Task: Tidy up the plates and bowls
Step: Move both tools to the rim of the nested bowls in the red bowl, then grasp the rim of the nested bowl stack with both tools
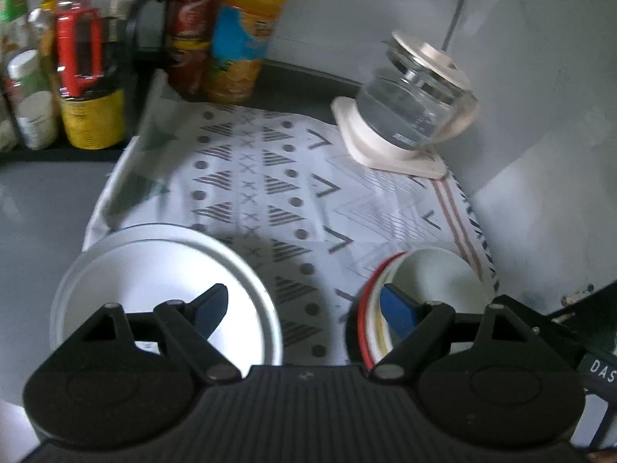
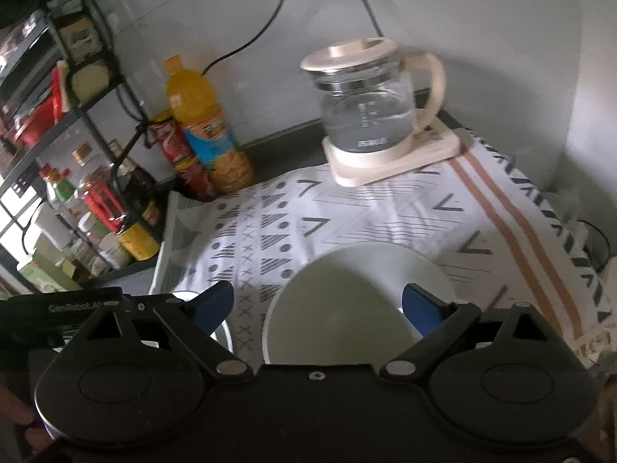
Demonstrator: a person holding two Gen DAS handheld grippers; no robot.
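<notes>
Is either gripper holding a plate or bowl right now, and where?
Nothing is held: left gripper and right gripper are both open above the dishes.

White plate (image 1: 154, 270) flat on patterned cloth; white bowl (image 1: 435, 281) nested upright in red-rimmed plates (image 1: 366, 308).

Both handheld grippers share one build: the left gripper (image 1: 304, 310) and right gripper (image 2: 318, 308) have ribbed black bodies, round black side housings, silver pivot screws on black linkages and blue finger pads (image 2: 422, 313). White lettering marks each casing.
</notes>
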